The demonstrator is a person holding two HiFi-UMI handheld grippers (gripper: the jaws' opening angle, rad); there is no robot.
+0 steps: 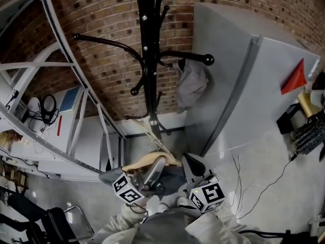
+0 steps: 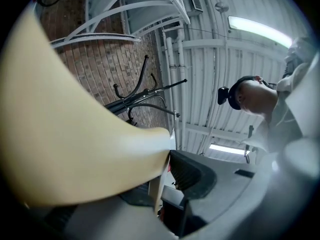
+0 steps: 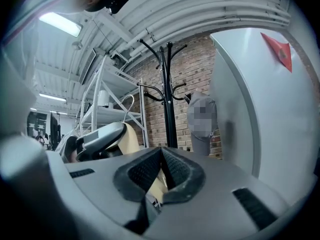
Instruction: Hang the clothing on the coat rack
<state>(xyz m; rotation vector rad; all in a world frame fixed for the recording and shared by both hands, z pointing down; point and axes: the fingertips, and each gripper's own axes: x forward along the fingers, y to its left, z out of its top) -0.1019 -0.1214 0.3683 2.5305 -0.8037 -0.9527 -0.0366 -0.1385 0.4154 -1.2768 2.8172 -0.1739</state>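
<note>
A black coat rack stands against the brick wall, with a grey garment hanging from its right hook. Low in the head view, close to my body, both grippers hold a cream-coloured garment. My left gripper is shut on its left part, and the cloth fills much of the left gripper view. My right gripper pinches another edge, and cream cloth shows between its closed pads. The rack stands ahead of the jaws, with the grey garment beside it.
A tall grey cabinet stands right of the rack, and a red pennant is fixed to it. White metal shelving runs along the left. Cables trail over the floor at the right. A black chair sits at the lower left.
</note>
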